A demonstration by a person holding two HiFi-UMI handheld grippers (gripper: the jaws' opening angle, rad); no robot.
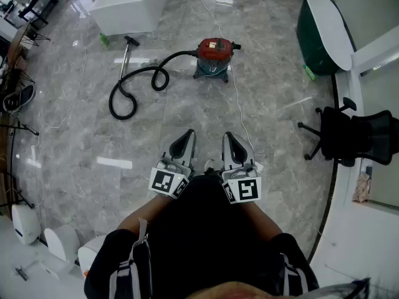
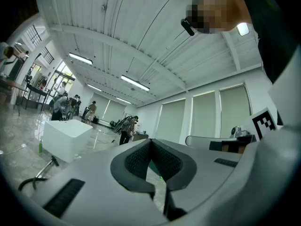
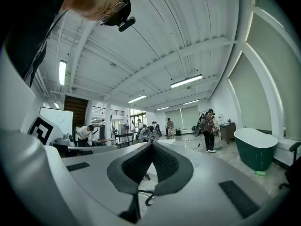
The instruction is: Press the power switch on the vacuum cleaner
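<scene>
The vacuum cleaner, with a red top and a teal base, stands on the marble floor far ahead of me. Its black hose curls off to the left and ends in a metal wand. My left gripper and right gripper are held side by side close to my body, well short of the vacuum. In the left gripper view the left gripper has its jaws together with nothing between them. In the right gripper view the right gripper is the same. No switch can be made out.
A white cord runs from the vacuum toward me. A white bathtub stands at the back left and a green one at the back right. A black office chair is on the right. Several people stand far off.
</scene>
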